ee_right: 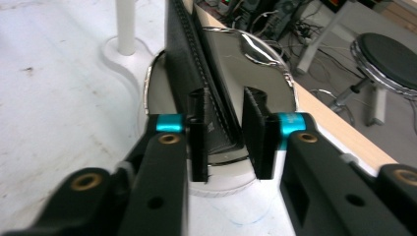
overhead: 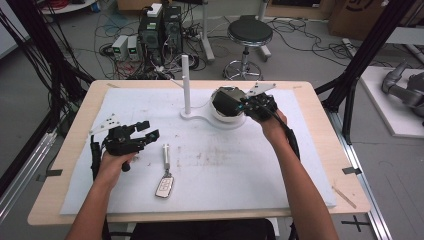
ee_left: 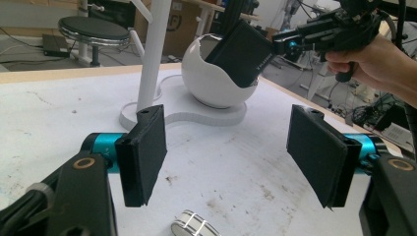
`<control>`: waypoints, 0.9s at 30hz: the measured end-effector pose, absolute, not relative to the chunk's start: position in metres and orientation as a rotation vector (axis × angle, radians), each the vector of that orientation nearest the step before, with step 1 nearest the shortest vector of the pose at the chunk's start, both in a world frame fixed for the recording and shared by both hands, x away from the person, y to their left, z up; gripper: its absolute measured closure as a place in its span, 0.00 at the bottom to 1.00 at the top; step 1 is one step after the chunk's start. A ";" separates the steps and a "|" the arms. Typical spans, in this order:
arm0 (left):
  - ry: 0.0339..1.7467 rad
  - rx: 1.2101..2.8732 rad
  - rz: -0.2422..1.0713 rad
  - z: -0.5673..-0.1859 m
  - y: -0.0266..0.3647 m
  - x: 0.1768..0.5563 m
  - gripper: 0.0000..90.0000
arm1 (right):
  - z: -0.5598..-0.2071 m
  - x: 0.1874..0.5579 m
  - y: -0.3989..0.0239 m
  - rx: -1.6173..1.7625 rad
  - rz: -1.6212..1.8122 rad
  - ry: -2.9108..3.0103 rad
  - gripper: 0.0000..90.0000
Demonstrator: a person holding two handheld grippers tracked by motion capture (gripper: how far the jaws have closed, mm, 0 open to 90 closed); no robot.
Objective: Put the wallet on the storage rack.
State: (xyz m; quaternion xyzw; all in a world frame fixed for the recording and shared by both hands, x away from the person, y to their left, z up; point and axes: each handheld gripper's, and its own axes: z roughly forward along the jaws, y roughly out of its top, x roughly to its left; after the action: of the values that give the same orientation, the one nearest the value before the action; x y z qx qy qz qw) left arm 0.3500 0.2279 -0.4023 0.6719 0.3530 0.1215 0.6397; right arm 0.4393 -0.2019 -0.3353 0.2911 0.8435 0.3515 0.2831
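Left gripper (overhead: pixel 150 134) idle, hovering low over the white mat (overhead: pixel 210 165) on the table (overhead: pixel 320 130), jaws wide apart, nothing between the pads (ee_left: pixel 142 152). Just ahead of it and slightly to its right: car key fob (overhead: pixel 164 186) lying flat with its strap stretched away from the person. Untouched, so that part looks pending, if it's in scope.

Further ahead of the left gripper: white stand (overhead: pixel 186 85) with upright post, and the white bowl (ee_left: pixel 209 78) on the same base.

Right gripper (overhead: pixel 246 106) at the bowl, jaws pinched nearly together on the edge of a black wallet (ee_left: pixel 241 51). In the right gripper view the stitched leather edge (ee_right: pixel 206 105) sits between the pads, clamped. Wallet stands tilted, lower end inside the bowl, upper end sticking out above the rim, leaning toward the right gripper.

My read: wallet placement is mostly done. It's in the bowl but not released. Left: open right jaws, back off, then likely the key fob.
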 end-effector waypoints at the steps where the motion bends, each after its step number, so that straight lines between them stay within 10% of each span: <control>1: 0.806 1.535 0.277 -0.403 0.228 0.350 0.35 | -0.335 0.439 -0.202 0.779 0.941 2.258 0.90; 10: 0.810 1.528 0.278 -0.403 0.229 0.350 0.35 | -0.345 0.445 -0.191 0.699 0.952 2.280 0.69; 27: 0.816 1.530 0.267 -0.405 0.228 0.352 0.35 | -0.342 0.457 -0.177 0.331 0.798 2.312 0.91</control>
State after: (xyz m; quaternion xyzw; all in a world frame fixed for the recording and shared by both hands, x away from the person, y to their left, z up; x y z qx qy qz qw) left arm 0.3515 0.2284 -0.4049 0.6707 0.3578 0.1169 0.6391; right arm 0.4570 -0.1767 -0.3424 0.1265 0.8841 0.3052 0.3306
